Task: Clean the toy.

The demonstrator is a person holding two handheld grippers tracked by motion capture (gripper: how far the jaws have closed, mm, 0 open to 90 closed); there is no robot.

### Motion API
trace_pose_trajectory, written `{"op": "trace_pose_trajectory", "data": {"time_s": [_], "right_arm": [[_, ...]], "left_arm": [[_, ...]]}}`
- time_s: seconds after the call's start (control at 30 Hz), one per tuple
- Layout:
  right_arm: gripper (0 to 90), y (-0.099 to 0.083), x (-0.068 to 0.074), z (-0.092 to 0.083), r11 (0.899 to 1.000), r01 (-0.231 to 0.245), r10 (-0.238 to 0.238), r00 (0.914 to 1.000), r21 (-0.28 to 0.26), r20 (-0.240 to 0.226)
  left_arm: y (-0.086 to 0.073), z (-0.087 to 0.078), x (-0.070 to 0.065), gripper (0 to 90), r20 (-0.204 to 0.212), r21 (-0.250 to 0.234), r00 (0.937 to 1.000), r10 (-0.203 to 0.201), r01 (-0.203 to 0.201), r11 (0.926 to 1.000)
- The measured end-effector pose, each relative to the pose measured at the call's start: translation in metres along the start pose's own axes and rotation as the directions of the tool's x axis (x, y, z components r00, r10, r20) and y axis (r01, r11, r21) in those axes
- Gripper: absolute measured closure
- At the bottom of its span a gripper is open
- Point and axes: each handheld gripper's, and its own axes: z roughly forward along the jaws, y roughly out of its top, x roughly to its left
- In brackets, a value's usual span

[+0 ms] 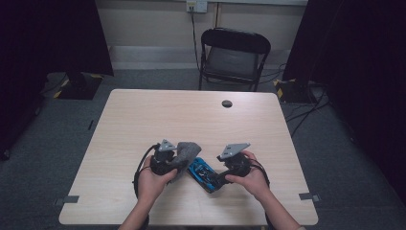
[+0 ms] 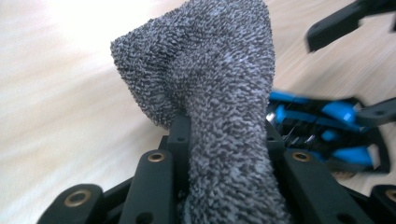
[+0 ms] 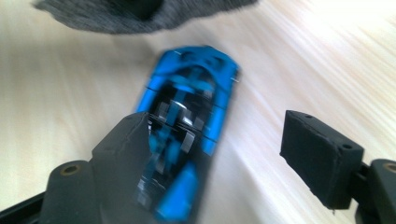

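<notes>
High view: a grey cloth is gripped by the left claw; the right claw, open, straddles a blue toy car at 3 o'clock. The car should be steadied before wiping.

No text, label, brand, number or sign can be read in any view; the blue toy car and the grey cloth carry no readable marks.

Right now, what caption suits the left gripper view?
Left gripper pinching a grey cloth beside a blue toy car.
</notes>
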Motion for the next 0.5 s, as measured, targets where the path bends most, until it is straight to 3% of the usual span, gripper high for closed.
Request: {"op": "trace_pose_trajectory", "data": {"time_s": [0.1, 0.33, 0.5], "right_arm": [[23.0, -0.009, -0.011, -0.010, 0.999, -0.040, 0.040, 0.9989, -0.010, 0.024], [22.1, -0.032, -0.026, -0.029, 0.998, -0.068, 0.067, 0.9953, 0.006, 0.070], [21.9, -0.050, -0.031, -0.035, 0.996, -0.086, 0.085, 0.9931, 0.011, 0.081]], "left_arm": [[0.014, 0.010, -0.007, 66.9, 0.027, 0.001, 0.9995, 0.019, -0.020, 0.9998], [0.041, 0.042, -0.027, 66.5, 0.098, 0.000, 0.9949, 0.023, -0.023, 0.9997], [0.055, 0.062, -0.041, 66.4, 0.131, 0.015, 0.9896, 0.059, -0.061, 0.9980]]}}
